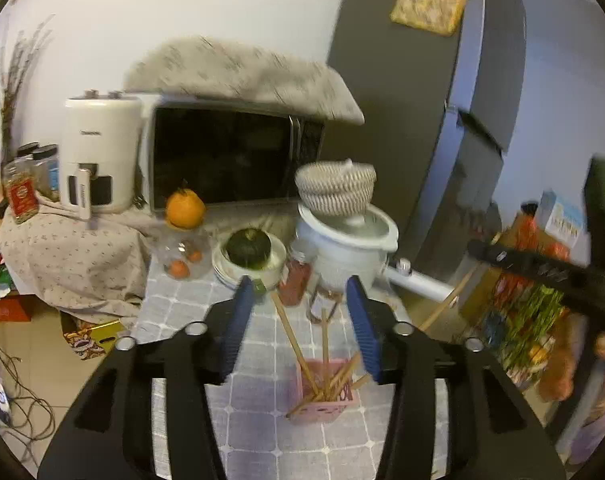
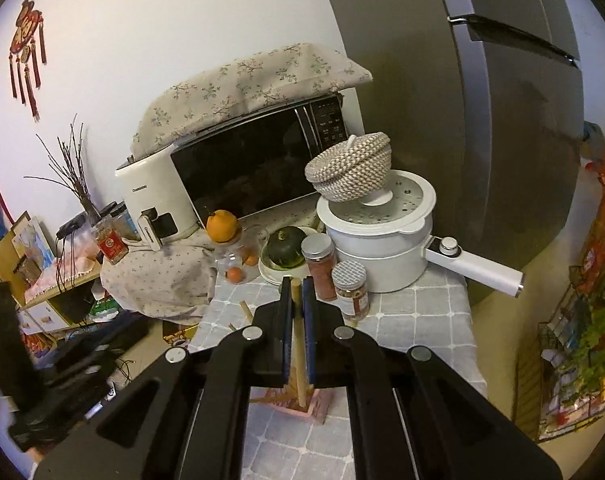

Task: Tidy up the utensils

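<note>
Pink plastic holder [image 1: 322, 396] sits on your grey checked tablecloth [image 1: 262, 432], low between the blue pads of your left gripper [image 1: 302, 300]. That gripper's jaws stand apart with nothing clamped in them. A bunch of wooden chopsticks [image 1: 326, 376] leans in the holder at mixed angles.

Your right gripper [image 2: 298, 292] is squeezed closed on a single chopstick [image 2: 296, 320], which runs down between the pads toward the pink holder [image 2: 302, 406] underneath.

Further back, a green squash [image 2: 284, 250] sits in a white bowl [image 2: 270, 274], small oranges lie in a clear jar [image 2: 234, 264], and a woven basket [image 2: 350, 172] rests on the white pot [image 2: 378, 240].
</note>
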Tool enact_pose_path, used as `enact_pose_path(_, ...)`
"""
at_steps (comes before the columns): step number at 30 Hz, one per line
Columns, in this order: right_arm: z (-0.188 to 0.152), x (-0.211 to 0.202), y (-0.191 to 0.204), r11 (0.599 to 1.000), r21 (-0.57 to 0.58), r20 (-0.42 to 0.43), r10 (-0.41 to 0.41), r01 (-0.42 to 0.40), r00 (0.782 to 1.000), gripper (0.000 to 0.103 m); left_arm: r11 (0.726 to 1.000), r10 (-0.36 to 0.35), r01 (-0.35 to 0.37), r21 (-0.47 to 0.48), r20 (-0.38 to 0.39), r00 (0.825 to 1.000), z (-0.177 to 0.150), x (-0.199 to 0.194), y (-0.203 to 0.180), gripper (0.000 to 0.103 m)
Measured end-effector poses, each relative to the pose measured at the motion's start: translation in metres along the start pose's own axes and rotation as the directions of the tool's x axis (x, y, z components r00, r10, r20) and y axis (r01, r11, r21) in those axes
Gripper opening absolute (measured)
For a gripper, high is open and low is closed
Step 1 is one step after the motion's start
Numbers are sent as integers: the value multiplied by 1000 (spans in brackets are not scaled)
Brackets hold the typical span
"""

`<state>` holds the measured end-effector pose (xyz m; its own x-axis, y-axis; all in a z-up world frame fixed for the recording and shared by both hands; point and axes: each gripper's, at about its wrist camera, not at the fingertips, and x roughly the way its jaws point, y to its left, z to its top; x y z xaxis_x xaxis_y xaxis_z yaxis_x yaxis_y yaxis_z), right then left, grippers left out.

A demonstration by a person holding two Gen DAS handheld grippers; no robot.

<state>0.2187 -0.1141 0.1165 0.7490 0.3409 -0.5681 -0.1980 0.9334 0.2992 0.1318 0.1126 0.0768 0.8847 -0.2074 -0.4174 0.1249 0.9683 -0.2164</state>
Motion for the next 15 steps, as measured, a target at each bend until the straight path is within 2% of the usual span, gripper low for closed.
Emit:
enact_pose_path(3,0,7,4,1000,0,-6,6,-6,1000,5,1000,-2,2,-24,-2,1000,1,-8,8,53)
enact_pose_path(11,-9,36,16,1000,-18,-28,10,-10,1000,6,999,1,-4,-44,-55,998,-14,4,21,53)
enact_pose_path(13,-14,43,22,999,-37,-40,5,-6,999,17,998,8,-12,-62,-65,998,-18,5,25,53)
enact_pose_path(14,-15,41,23,1000,-27,-33,12,-13,999,40,998,7,-11,-68,-64,998,-18,5,26,53)
enact_pose_path(15,-17,35,26,1000,-19,-5,16,-16,1000,51,997,5,-10,-75,-61,998,-18,3,27,53)
